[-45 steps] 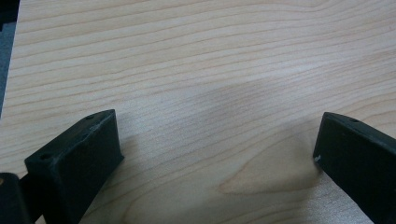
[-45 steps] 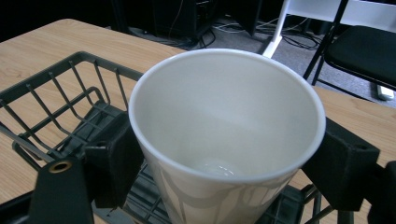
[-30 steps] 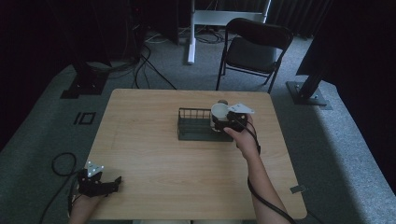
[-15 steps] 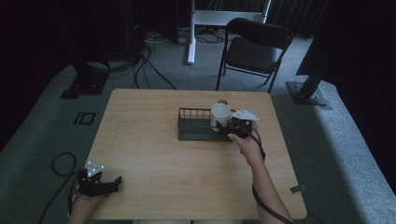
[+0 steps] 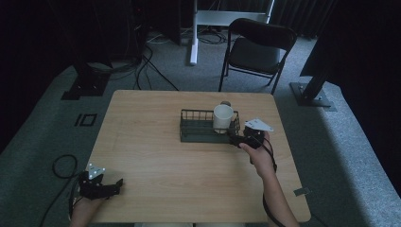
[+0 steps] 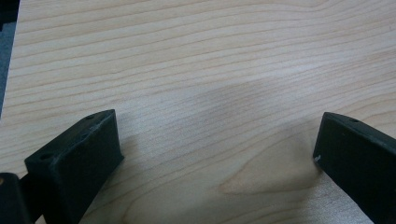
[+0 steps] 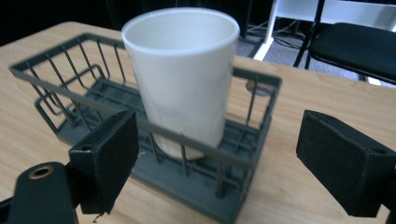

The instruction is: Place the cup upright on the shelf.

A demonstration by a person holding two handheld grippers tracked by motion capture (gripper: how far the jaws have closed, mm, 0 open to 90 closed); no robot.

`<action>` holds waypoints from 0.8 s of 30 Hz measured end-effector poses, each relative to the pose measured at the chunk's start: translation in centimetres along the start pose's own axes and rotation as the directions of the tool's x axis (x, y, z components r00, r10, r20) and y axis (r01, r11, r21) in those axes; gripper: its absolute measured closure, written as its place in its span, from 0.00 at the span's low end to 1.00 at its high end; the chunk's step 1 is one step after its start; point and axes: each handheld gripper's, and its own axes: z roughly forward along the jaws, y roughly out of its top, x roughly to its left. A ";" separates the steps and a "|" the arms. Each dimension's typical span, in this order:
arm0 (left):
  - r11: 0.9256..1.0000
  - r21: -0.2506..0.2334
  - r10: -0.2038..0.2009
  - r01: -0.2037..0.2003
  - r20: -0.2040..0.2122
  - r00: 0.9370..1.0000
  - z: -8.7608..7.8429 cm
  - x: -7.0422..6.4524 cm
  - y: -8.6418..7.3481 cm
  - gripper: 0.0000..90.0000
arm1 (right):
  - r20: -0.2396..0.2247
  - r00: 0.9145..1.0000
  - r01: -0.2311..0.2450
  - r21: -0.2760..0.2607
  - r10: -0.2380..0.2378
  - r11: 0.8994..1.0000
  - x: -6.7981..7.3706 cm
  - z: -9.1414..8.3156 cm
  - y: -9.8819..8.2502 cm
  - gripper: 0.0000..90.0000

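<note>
A white paper cup (image 5: 223, 117) (image 7: 184, 74) stands upright in the right end of a dark wire basket (image 5: 196, 127) (image 7: 65, 79) at the middle of the wooden table (image 5: 156, 151). My right gripper (image 5: 236, 140) (image 7: 219, 140) hovers just in front of the basket's right corner. It is open, with its jaws spread wide on either side of the cup and touching nothing. My left gripper (image 5: 113, 184) (image 6: 215, 135) rests low at the table's front left edge, open over bare wood.
A small dark round object (image 5: 226, 103) (image 7: 256, 88) lies on the table just behind the basket. Beyond the far edge stands a black folding chair (image 5: 257, 47). Cables (image 5: 142, 61) and stand bases (image 5: 312, 92) lie on the floor around the table.
My right gripper has let go of the cup, opened, and drawn back toward the near right. The cup stays upright in the basket. The left gripper has not moved.
</note>
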 end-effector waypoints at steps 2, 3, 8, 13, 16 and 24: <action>1.000 0.000 0.000 0.000 0.000 1.000 0.0 0.0 0.0 0.01 | -0.002 1.000 -0.003 0.001 0.003 1.000 -0.1 -0.1 -0.3 0.14; 1.000 0.000 0.000 0.000 0.000 1.000 0.0 0.0 0.0 0.01 | 0.000 1.000 -0.001 0.003 0.001 1.000 -0.1 -0.2 -0.4 0.14; 1.000 0.000 0.000 0.000 0.000 1.000 0.0 0.0 0.0 0.01 | 0.005 1.000 -0.010 0.027 0.010 1.000 -0.6 -0.4 -2.2 0.15; 1.000 0.000 0.000 0.000 0.000 1.000 0.0 0.0 0.0 0.01 | 0.011 1.000 -0.003 0.046 0.003 0.999 -0.9 -0.6 -3.2 0.15; 1.000 0.000 0.000 0.000 0.000 1.000 0.0 0.0 0.0 0.01 | 0.008 1.000 -0.007 0.054 0.007 0.998 -1.0 -0.8 -3.8 0.15; 1.000 -0.001 0.000 0.000 0.000 1.000 0.0 0.0 0.0 0.01 | 0.017 1.000 -0.010 0.093 0.009 0.996 -1.5 -1.0 -5.4 0.15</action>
